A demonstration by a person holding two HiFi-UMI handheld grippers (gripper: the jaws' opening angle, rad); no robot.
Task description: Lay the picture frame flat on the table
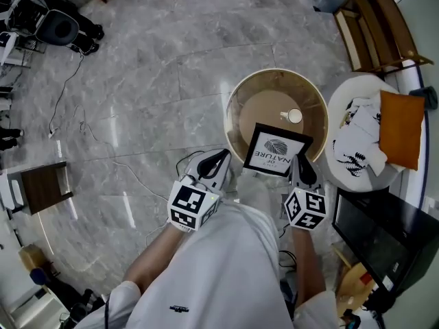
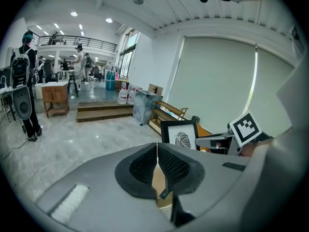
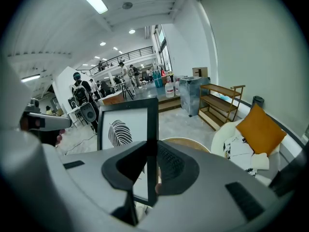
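A black picture frame [image 1: 276,151] with a white leaf print is held up above the near rim of the round glass-topped table [image 1: 236,104]. My right gripper [image 1: 300,164] is shut on the frame's right edge; in the right gripper view the frame [image 3: 126,129] stands upright between the jaws [image 3: 151,166]. My left gripper [image 1: 215,166] hangs to the frame's left, apart from it, shut with nothing in it. From the left gripper view [image 2: 157,166] the frame [image 2: 179,135] shows beyond the jaws.
A small white cup [image 1: 294,116] stands on the table's lower shelf. Right of the table is a white chair [image 1: 348,101] with an orange cushion [image 1: 400,128] and a patterned cloth [image 1: 358,140]. A dark screen [image 1: 374,236] lies at the lower right. Grey marble floor surrounds the table.
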